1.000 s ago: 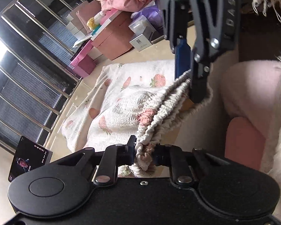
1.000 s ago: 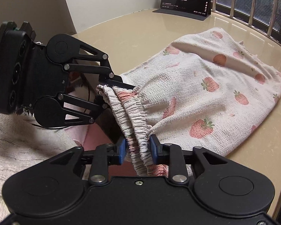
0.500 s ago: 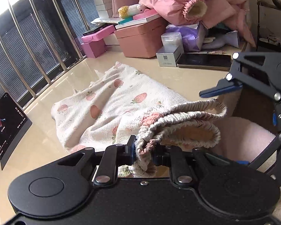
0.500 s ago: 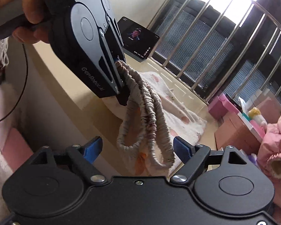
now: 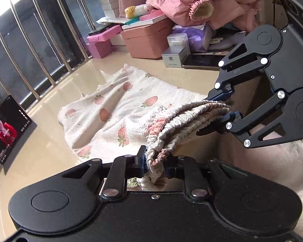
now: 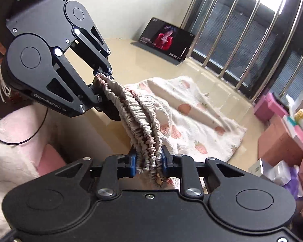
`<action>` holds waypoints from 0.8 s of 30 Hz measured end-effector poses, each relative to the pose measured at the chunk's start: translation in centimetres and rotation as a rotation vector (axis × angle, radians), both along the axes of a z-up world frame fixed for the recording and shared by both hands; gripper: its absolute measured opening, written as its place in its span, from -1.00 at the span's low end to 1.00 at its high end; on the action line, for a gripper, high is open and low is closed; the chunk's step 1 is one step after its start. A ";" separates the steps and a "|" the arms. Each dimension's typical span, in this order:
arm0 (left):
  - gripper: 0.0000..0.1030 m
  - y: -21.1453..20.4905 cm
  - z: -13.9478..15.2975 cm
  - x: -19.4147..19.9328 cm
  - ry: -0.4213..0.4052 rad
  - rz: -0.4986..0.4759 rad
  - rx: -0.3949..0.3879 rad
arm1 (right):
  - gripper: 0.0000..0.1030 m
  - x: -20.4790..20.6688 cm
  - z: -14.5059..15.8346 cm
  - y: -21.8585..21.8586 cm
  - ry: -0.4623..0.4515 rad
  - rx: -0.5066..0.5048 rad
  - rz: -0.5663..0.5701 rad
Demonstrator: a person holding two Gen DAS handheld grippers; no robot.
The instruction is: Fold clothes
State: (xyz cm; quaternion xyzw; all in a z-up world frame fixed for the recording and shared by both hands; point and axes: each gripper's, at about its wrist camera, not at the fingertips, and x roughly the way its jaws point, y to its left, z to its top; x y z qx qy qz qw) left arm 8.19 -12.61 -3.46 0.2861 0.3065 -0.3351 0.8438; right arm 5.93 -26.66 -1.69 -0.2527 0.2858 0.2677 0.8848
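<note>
A cream garment with a strawberry print [image 5: 119, 109] lies on the glossy beige table [image 5: 50, 137]; it also shows in the right wrist view [image 6: 198, 119]. Its gathered elastic waistband [image 5: 183, 121] is stretched between my two grippers near the table's edge. My left gripper [image 5: 155, 164] is shut on one end of the waistband. My right gripper [image 6: 147, 161] is shut on the other end, and shows at the right in the left wrist view [image 5: 222, 106]. The left gripper shows in the right wrist view [image 6: 100, 82].
A tablet [image 6: 165, 40] playing video stands on the table by the barred window [image 6: 252, 30]. Pink boxes [image 5: 147, 38], a white box [image 5: 174, 57], a phone [image 5: 202, 61] and piled pink clothes [image 5: 192, 4] crowd the far end. Pink fabric [image 6: 20, 133] lies below the table's edge.
Half a second ago my right gripper was open around the slack waistband; now it is shut on it. The waistband is pulled straighter between both grippers. The left grip has held throughout.
</note>
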 end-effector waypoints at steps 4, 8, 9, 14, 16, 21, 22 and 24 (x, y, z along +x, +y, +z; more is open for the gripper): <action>-0.66 0.1 2.4 0.6 0.118 -0.039 -0.026 | -0.53 0.5 2.7 -1.0 0.093 -0.008 0.075; -0.62 -1.7 5.5 5.3 0.172 -0.033 -0.048 | -0.52 5.5 5.6 -2.3 0.118 -0.047 0.090; -0.60 -2.5 6.1 7.1 0.157 -0.013 -0.038 | -0.51 7.3 6.2 -2.6 0.110 -0.053 0.087; -0.50 -6.8 6.3 17.6 0.092 0.081 0.006 | -0.46 18.5 3.7 -3.7 0.173 -0.111 -0.026; -0.45 -8.4 4.6 22.3 0.133 0.131 0.035 | -0.44 23.4 2.9 -3.4 0.218 -0.107 -0.069; -0.14 -8.9 -0.6 30.7 0.150 0.333 0.037 | -0.37 32.6 -2.3 -3.2 0.289 -0.078 -0.188; -0.09 -8.7 -1.5 31.7 0.158 0.371 0.029 | -0.32 33.5 -3.2 -3.2 0.294 -0.068 -0.206; 0.25 -8.0 -3.0 33.3 0.178 0.448 0.030 | -0.13 34.6 -5.0 -3.4 0.290 -0.068 -0.243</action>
